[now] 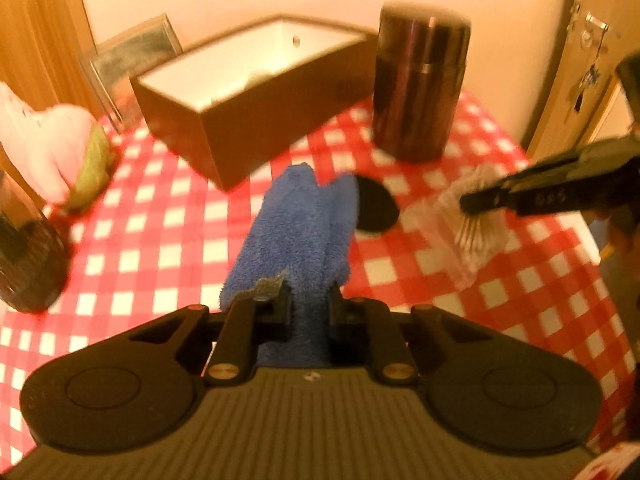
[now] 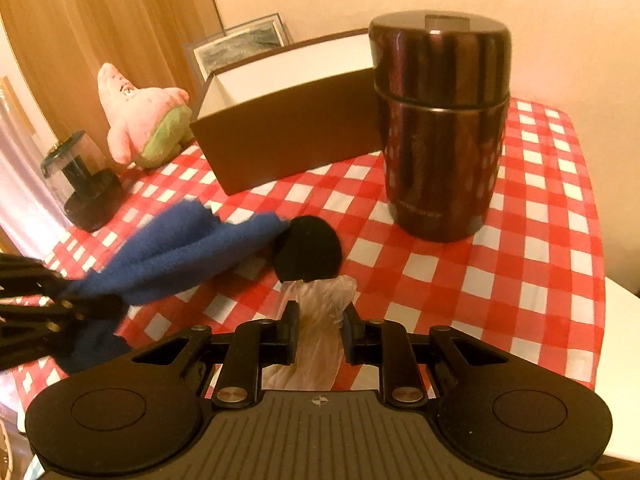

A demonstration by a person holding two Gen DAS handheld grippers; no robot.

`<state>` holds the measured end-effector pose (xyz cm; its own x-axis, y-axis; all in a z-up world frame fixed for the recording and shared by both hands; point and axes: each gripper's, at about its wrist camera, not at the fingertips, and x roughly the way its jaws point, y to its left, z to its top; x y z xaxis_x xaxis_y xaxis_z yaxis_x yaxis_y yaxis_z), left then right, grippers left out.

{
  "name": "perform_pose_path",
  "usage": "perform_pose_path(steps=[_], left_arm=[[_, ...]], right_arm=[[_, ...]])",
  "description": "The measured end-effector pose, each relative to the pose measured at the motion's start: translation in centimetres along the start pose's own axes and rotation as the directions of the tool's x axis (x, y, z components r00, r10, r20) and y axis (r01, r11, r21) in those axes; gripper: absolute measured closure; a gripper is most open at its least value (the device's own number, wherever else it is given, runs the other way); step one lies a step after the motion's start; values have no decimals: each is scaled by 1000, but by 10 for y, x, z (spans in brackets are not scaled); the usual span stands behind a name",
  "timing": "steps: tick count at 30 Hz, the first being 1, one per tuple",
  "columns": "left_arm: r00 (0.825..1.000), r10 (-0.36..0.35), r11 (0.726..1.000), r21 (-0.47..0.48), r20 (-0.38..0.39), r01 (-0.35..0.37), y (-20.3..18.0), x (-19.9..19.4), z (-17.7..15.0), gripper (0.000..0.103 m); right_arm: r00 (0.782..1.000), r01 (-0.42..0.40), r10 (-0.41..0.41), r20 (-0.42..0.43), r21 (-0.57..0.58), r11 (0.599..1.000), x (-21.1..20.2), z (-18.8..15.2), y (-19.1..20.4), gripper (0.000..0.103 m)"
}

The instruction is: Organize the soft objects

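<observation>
Above checked cloth, left gripper (image 1: 310, 300) clamped on blue towel (image 1: 296, 224) (right gripper (image 2: 320, 332) on plastic bag (image 2: 316, 320)).

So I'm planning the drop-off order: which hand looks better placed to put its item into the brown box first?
Left, probably. The left gripper grips the blue cloth, pointing at the open box. The right gripper holds the clear bag, with the tall flask partly blocking the box.

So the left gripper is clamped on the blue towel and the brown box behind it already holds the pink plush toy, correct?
Not quite. The left wrist view shows the brown box empty; the pink plush toy sits on the tablecloth beside it. The left gripper does clamp the blue towel.
</observation>
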<state>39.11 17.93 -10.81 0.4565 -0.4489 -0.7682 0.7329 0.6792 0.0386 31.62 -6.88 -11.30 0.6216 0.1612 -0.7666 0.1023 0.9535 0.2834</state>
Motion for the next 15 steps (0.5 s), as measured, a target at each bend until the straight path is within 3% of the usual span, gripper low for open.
perform_pose_path(steps=[15], left_arm=[[979, 30, 997, -76, 203, -15, 19, -86, 32, 90]], right_arm=[[996, -21, 25, 87, -40, 999, -50, 7, 4, 81]])
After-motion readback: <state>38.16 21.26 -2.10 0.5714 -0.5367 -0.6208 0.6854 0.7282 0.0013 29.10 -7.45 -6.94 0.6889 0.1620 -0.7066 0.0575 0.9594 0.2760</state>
